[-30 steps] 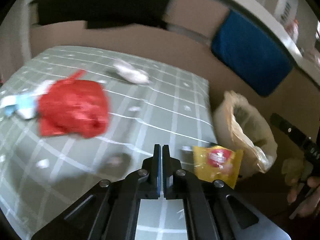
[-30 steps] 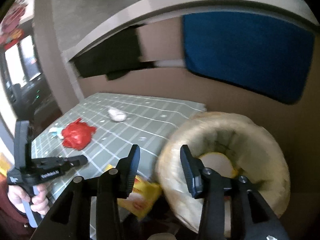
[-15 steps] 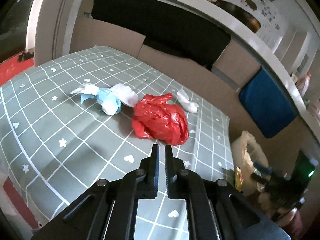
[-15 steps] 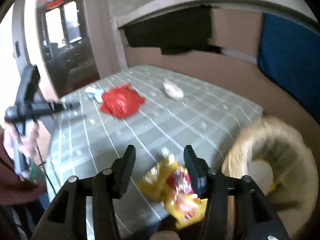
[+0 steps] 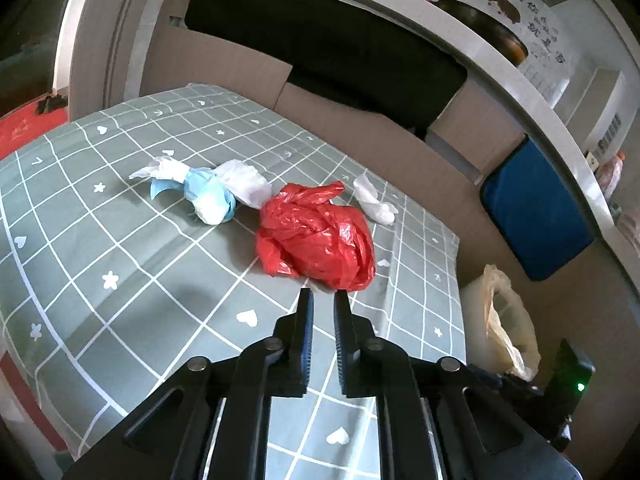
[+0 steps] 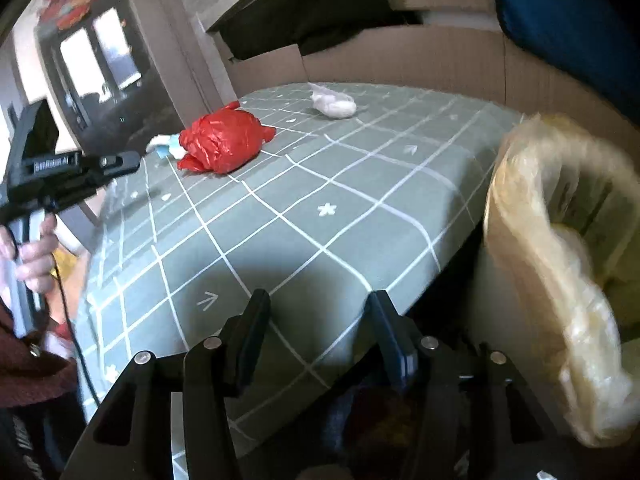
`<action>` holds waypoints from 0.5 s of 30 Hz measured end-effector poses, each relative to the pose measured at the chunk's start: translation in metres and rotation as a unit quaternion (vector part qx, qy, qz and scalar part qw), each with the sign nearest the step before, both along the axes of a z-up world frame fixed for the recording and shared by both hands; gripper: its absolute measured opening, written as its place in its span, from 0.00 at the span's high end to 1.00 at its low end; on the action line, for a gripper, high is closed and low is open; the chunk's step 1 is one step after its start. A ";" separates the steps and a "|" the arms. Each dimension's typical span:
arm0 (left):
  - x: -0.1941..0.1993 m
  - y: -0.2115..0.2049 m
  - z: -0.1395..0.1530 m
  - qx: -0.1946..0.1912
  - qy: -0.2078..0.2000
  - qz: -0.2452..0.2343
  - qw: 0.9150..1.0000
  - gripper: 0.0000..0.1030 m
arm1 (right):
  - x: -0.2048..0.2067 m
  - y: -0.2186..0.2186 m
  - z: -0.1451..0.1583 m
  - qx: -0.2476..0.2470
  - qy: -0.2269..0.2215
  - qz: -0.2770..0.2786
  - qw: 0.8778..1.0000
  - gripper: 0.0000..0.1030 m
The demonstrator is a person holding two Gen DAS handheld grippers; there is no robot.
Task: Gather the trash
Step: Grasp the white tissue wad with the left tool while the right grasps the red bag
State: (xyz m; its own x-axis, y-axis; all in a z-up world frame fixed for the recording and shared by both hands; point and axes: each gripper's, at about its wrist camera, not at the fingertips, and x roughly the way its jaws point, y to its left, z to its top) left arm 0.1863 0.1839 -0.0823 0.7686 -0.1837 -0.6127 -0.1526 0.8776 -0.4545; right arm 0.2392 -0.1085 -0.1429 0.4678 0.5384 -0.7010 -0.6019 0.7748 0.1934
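A crumpled red plastic bag point(image 5: 316, 238) lies on the green checked tablecloth point(image 5: 120, 240); it also shows in the right wrist view point(image 6: 222, 142). Left of it lies a white and blue wad of tissue point(image 5: 208, 190). Behind it lies a white tissue wad point(image 5: 374, 202), also seen in the right wrist view point(image 6: 334, 102). My left gripper point(image 5: 323, 300) is slightly open and empty, just short of the red bag. My right gripper point(image 6: 318, 304) is open and empty over the table's corner, beside the bin lined with a pale plastic bag point(image 6: 560, 248).
The lined bin point(image 5: 504, 320) stands off the table's right edge. Cardboard panels point(image 5: 360, 136) and a blue cushion point(image 5: 536, 208) back the table. The left gripper's body point(image 6: 68, 168) and a hand show at left in the right wrist view.
The left gripper swung from the table's bin-side edge to face the red bag, and its jaws parted slightly. The yellow snack packet is gone from both views. The right gripper turned toward the table.
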 end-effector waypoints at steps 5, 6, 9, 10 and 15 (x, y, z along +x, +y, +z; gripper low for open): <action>0.010 0.012 -0.002 -0.006 -0.006 0.027 1.000 0.62 | 0.002 0.004 0.033 -0.003 -0.061 0.007 0.998 0.51; 0.014 0.016 0.000 -0.010 -0.007 0.033 0.999 0.61 | 0.007 0.007 0.041 0.000 -0.067 0.011 0.998 0.51; 0.020 0.028 0.007 -0.017 -0.016 0.053 0.998 0.60 | 0.034 0.021 0.066 0.004 -0.079 0.024 0.997 0.51; 0.021 0.034 0.011 -0.014 -0.025 0.063 0.998 0.59 | 0.048 0.030 0.072 0.003 -0.075 0.033 0.997 0.51; 0.023 0.063 0.015 -0.003 -0.034 0.101 0.994 0.56 | 0.099 0.082 0.084 -0.011 -0.080 0.065 0.995 0.51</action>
